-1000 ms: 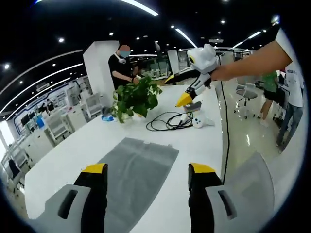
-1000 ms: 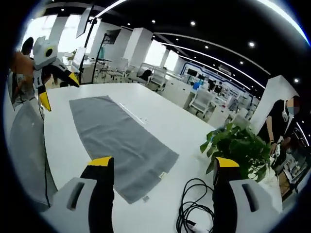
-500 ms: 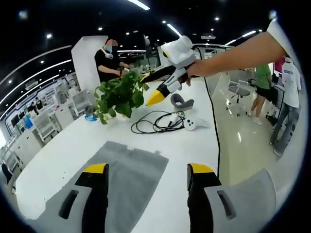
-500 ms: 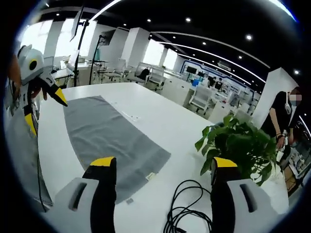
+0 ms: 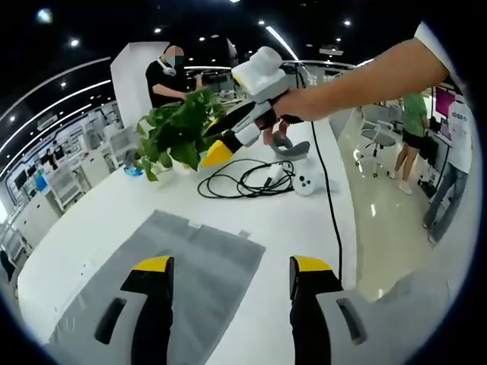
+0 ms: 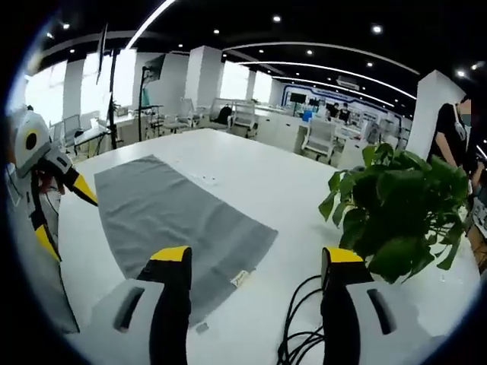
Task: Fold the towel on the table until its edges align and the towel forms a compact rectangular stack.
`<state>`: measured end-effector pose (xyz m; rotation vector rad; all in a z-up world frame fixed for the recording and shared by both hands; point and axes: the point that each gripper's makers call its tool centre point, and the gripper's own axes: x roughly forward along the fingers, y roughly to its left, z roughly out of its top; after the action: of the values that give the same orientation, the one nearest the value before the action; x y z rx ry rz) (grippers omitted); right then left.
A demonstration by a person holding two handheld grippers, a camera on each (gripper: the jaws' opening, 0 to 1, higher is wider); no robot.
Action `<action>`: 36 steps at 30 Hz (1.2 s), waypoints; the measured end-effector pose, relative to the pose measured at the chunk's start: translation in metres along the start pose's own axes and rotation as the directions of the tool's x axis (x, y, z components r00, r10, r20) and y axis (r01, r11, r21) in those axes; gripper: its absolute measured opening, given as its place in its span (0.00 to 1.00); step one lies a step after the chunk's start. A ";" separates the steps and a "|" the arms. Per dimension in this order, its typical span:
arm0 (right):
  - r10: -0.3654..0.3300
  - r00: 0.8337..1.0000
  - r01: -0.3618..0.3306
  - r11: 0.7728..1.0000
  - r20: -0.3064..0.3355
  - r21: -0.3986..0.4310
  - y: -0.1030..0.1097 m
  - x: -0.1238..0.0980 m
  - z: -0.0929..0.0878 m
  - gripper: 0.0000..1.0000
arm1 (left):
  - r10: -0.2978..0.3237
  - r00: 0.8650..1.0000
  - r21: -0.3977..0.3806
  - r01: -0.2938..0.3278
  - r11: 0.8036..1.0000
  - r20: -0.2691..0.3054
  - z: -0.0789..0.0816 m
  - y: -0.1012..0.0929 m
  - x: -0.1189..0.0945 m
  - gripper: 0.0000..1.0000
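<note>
Lying flat on the white table (image 5: 99,220), the grey towel (image 5: 190,266) is not yet folded. It is spread out in one layer. Its long way runs from one gripper to the other, so one short edge is near each gripper. In the left gripper view, the towel is seen just ahead of and under the left gripper (image 5: 225,266). That gripper's jaws are held wide and nothing is held in them. In the right gripper view, the other short edge of the towel (image 6: 179,220) is seen ahead and a bit left of the right gripper (image 6: 255,255). Its jaws are wide too, with nothing in them. A plant (image 6: 396,217) and a black cable (image 5: 247,179) are seen past that end, apart from the towel.
</note>
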<state>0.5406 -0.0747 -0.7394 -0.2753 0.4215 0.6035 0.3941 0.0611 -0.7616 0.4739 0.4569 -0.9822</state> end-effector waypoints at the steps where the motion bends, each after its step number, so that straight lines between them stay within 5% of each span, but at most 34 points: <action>1: 0.001 1.000 -0.001 1.000 -0.002 0.002 -0.001 0.003 -0.002 0.68 | -0.007 1.000 0.023 0.008 1.000 -0.014 -0.003 -0.002 0.005 0.63; 19: 0.028 0.999 -0.028 0.999 -0.022 0.033 -0.009 0.070 -0.033 0.58 | -0.079 0.991 0.011 0.080 0.997 -0.107 -0.034 -0.019 0.065 0.51; 27: 0.048 0.996 -0.047 0.999 -0.077 0.017 -0.012 0.106 -0.049 0.48 | -0.098 0.992 -0.019 0.097 0.995 -0.084 -0.030 -0.025 0.100 0.47; 36: 0.076 0.992 -0.073 0.997 -0.102 0.027 -0.014 0.144 -0.065 0.43 | -0.104 0.991 -0.062 0.099 0.993 -0.088 -0.048 -0.027 0.133 0.41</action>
<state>0.6364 -0.0396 -0.8610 -0.2697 0.5396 0.6587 0.4274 -0.0139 -0.8802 0.4480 0.5949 -1.0456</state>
